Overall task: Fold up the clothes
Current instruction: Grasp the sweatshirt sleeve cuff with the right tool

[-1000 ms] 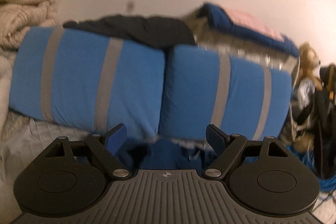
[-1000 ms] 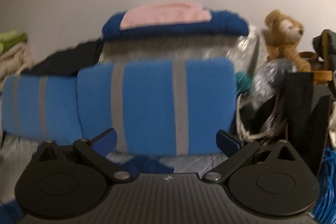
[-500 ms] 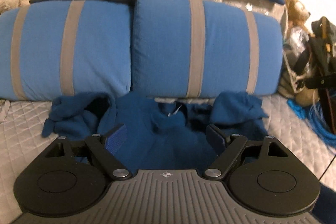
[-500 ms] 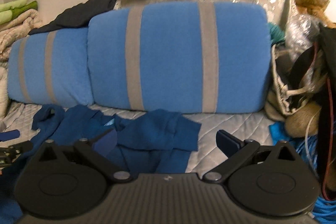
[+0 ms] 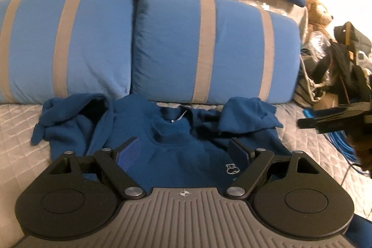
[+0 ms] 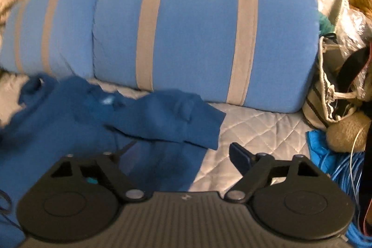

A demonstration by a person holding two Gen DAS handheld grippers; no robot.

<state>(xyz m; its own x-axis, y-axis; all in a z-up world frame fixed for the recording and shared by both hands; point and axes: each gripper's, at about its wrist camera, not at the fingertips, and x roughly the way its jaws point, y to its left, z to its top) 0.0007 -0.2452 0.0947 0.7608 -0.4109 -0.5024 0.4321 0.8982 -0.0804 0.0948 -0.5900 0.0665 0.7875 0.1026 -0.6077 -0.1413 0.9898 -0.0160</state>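
On quilt (image 5: 18, 131), sweatshirt (image 5: 181, 155) collar toward pillows (image 5: 209, 43)

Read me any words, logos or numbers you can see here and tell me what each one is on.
No readable words or numbers.
Blue sweatshirt: a small white outline animal emblem on the chest, no lettering.
Neck tag of the sweatshirt: white, too small to read.
Left gripper body: a crosshair mark, no text.
Right gripper body: a faint mark, too blurred to read.
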